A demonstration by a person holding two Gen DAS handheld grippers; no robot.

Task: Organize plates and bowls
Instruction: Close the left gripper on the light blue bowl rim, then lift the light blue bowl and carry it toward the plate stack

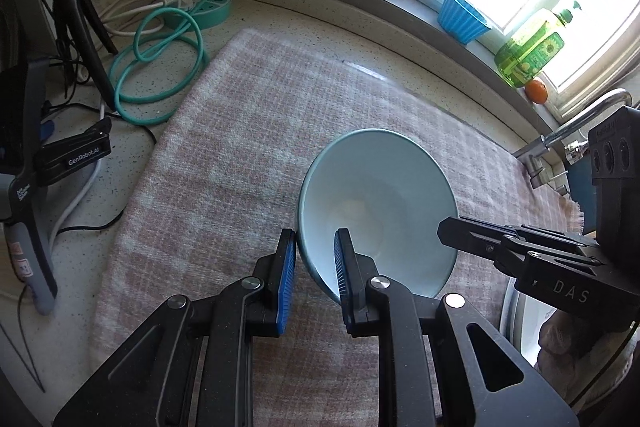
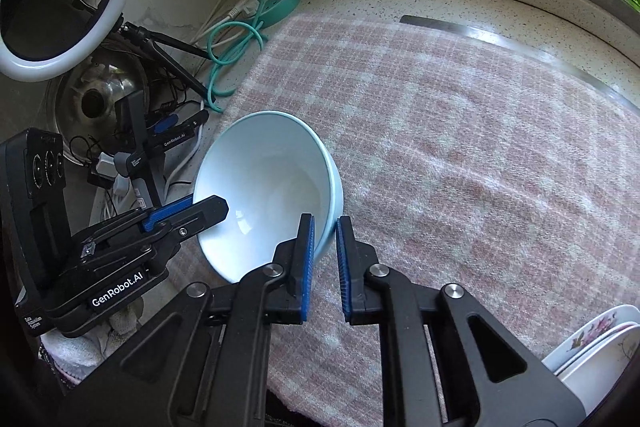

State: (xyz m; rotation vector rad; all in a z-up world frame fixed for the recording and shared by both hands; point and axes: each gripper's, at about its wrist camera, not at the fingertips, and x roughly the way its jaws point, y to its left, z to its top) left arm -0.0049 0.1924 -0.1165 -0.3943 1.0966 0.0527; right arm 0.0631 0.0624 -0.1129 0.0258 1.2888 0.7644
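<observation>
Between both claws hangs the pale blue bowl (image 1: 376, 203), above the checked cloth (image 1: 240, 147): left gripper (image 1: 316, 271) and right gripper (image 2: 325, 261) each pinch opposite rims, sharing its weight.

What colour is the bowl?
Pale blue bowl, clearest in the left wrist view.

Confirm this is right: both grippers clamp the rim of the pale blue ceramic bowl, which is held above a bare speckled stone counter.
Not bare: under the pale blue ceramic bowl lies a pink checked cloth, as the left wrist view shows. The left gripper and right gripper do both clamp its rim.
</observation>
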